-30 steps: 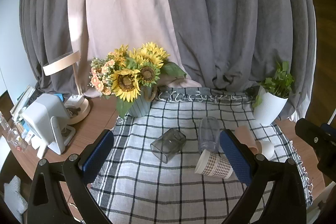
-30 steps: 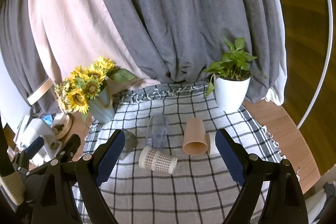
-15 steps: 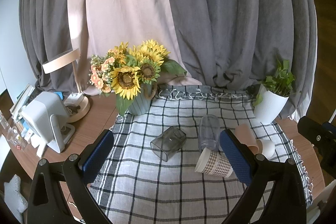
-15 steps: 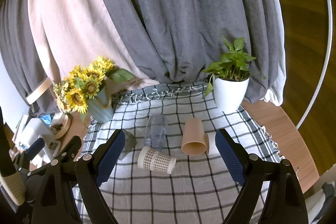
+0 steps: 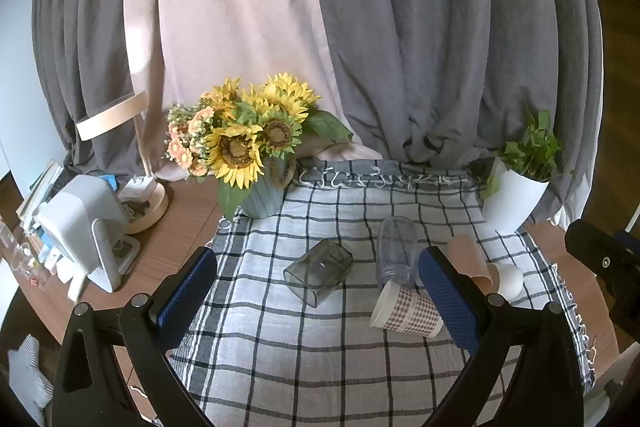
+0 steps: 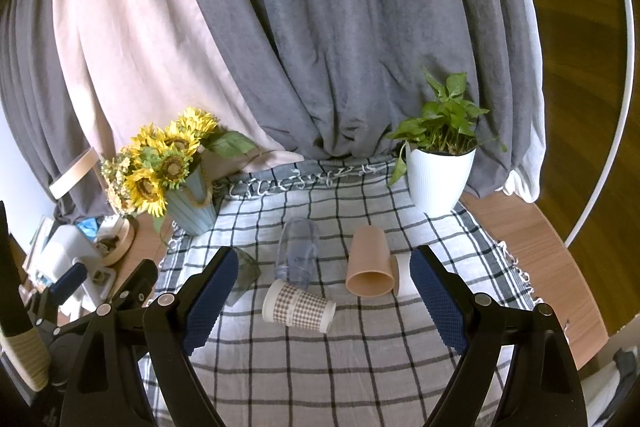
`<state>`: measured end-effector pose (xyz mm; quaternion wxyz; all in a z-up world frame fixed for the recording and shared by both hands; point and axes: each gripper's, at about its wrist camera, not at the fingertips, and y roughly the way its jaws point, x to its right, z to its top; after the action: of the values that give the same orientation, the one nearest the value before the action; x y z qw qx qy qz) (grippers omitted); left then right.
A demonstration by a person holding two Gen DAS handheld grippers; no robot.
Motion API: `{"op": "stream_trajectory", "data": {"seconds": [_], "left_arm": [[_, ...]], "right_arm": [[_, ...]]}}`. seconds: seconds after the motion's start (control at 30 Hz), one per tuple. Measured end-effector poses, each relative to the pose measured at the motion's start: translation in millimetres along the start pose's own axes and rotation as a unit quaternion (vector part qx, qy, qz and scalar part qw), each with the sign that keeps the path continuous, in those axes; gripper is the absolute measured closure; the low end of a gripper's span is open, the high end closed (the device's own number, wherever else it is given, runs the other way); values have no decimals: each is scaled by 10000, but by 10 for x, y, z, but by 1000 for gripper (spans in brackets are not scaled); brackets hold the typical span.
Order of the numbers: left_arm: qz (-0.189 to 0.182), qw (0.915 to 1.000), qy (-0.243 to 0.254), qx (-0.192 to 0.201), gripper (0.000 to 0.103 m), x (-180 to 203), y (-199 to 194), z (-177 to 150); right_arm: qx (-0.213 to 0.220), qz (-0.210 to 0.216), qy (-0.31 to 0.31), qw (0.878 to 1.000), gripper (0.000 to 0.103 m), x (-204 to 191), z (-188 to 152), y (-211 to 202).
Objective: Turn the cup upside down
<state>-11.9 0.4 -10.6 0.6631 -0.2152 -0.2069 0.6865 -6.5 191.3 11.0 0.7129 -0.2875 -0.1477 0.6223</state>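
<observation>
Left gripper (image 5: 318, 297): we see its two blue-padded fingers spread wide, holding nothing, hovering above the near part of the checked tablecloth (image 5: 320, 359).
Right gripper (image 6: 324, 301): we see it likewise spread wide and empty, hovering over the near half of the cloth; the left gripper shows at the left edge of its view.
Checked paper cup (image 6: 298, 307): we find it lying on its side near the middle of the cloth, its rim toward the left edge, framed between the right gripper's fingers but untouched.
Clear plastic cup (image 6: 298, 253): on its side just behind the checked one, its mouth toward us, the two close enough that we cannot tell whether they touch.
Tan cup (image 6: 369, 263): on its side right of the clear cup, open mouth facing the near edge.
White cup (image 6: 404, 275): lying against the tan cup's right side, partly hidden by the right gripper's finger.
Smoky square glass (image 5: 319, 267): tipped on its side, left of the other cups, well apart from them.
Sunflower vase (image 5: 260, 199): upright at the far left corner of the cloth.
Potted plant (image 6: 438, 177): upright in a white pot at the far right corner.
Table (image 5: 180, 223): bare wood shows left of the cloth, carrying a white appliance (image 5: 84, 227).
Curtains (image 6: 320, 27): grey and pink, hanging behind the far edge.
</observation>
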Motion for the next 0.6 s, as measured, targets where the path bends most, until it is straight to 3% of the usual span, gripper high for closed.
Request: {"op": "stream_trajectory", "data": {"seconds": [0.3,0.6], "left_arm": [[-58,9999,91,-43,0,60,65,26],[-487,9954,789,-251,0,443,256,18]], "right_arm": [[-34,-31,19,10000,15,19,-9,44],[-236,-276,300,9989,15,215,-58,185]]}}
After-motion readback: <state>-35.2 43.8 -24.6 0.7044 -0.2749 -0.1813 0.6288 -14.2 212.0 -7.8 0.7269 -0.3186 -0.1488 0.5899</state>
